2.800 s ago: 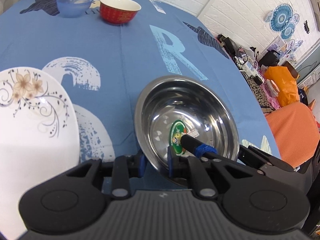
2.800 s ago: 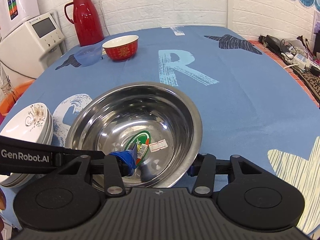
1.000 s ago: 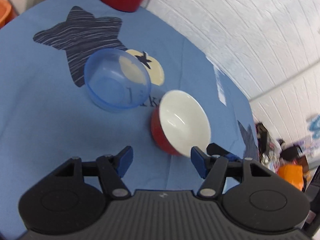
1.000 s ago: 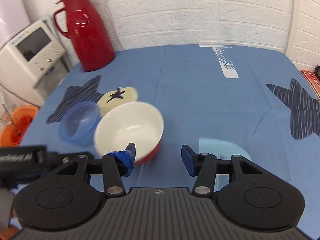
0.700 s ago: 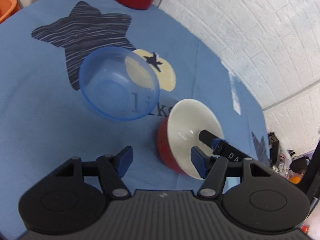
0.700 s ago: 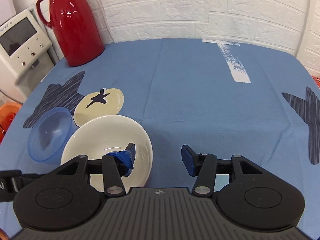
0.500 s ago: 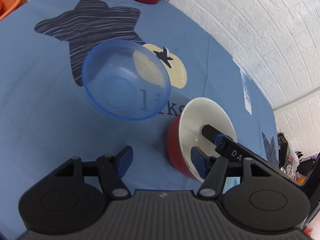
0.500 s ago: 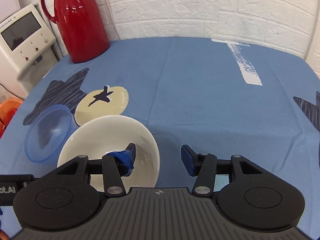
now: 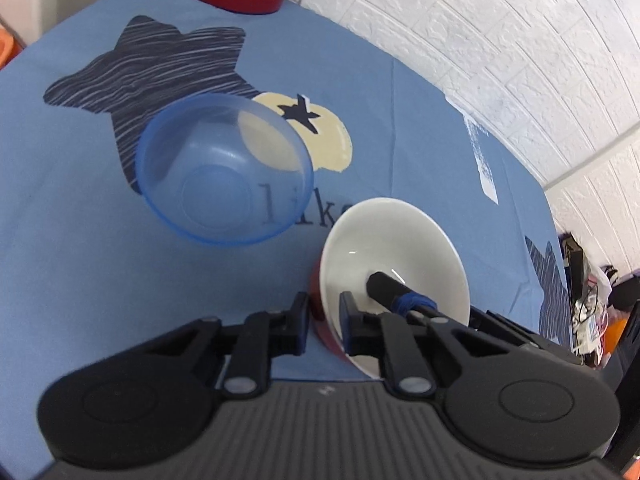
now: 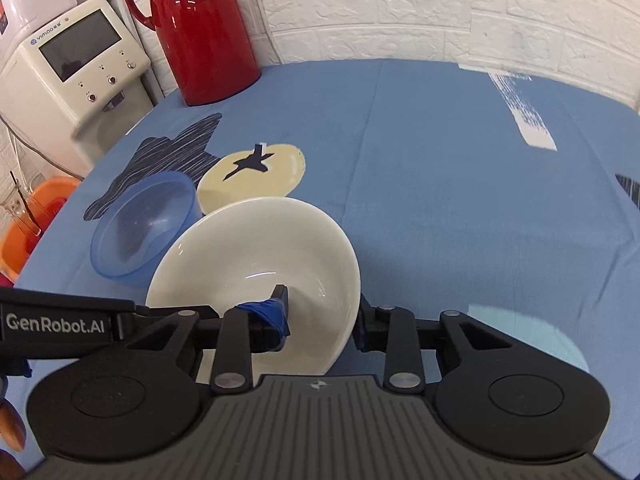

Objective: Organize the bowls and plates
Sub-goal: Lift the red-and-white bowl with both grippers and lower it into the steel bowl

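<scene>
While red bowl (image 9: 394, 256) tilts, both tools straddle its rim.

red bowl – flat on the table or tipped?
Tipped. The red bowl leans with its white inside facing sideways, its rim pinched by both the left gripper and the right gripper.

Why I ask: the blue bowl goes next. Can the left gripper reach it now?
Probably not yet: the left gripper is clamped on the rim of the red bowl. The blue bowl sits just ahead with nothing between, so after letting go, likely yes.
</scene>
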A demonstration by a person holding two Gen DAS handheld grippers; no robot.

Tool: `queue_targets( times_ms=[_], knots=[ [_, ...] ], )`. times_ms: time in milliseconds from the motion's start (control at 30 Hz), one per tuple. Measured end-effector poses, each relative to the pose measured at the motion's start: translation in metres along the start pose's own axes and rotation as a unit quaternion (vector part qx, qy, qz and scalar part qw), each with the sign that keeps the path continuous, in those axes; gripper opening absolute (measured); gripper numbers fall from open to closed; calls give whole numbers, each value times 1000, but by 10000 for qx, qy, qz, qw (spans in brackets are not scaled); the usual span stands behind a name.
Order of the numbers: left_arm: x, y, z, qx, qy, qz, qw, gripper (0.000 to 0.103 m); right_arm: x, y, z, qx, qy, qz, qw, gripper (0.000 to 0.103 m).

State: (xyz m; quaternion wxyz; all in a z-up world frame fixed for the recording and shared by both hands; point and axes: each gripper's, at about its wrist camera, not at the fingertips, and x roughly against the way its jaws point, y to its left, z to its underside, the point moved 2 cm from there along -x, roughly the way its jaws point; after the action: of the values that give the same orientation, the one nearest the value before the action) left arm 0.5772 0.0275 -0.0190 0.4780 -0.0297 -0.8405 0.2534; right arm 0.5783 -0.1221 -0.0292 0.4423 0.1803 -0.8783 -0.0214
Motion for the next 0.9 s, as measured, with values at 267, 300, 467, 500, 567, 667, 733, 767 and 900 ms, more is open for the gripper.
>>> queue_targets(
  times_ms=[267,300,467,500,567,667,733,767,900],
  knots=[
    [37,-1,42,-339,176,171,9991,9,44,15,37,101,-72,121,9999,17],
    [44,-2,49,-346,199,221,9990,9,53,17,43,111,-114,139,9998,18],
    [85,-9,93,-525,250,301,9979,6,109,26,83,25,-361,143,9992,20],
    [94,-10,102,-565,189,312,9977,6,120,28,93,-28,-444,131,9989,20],
    [108,-12,119,-634,80,371,9973,6,141,33,113,-96,-583,143,9982,21],
    [130,-18,144,-934,-76,434,9946,6,167,42,141,-157,-796,295,9963,22],
    [142,-22,159,-1116,-112,469,9926,6,179,44,156,-365,-890,368,9947,22],
    [146,-24,167,-1233,-115,492,9911,6,184,44,162,-446,-953,401,9936,23],
    [155,-22,190,-1343,54,654,9888,6,201,41,183,-766,-1077,464,9901,23]
  ],
)
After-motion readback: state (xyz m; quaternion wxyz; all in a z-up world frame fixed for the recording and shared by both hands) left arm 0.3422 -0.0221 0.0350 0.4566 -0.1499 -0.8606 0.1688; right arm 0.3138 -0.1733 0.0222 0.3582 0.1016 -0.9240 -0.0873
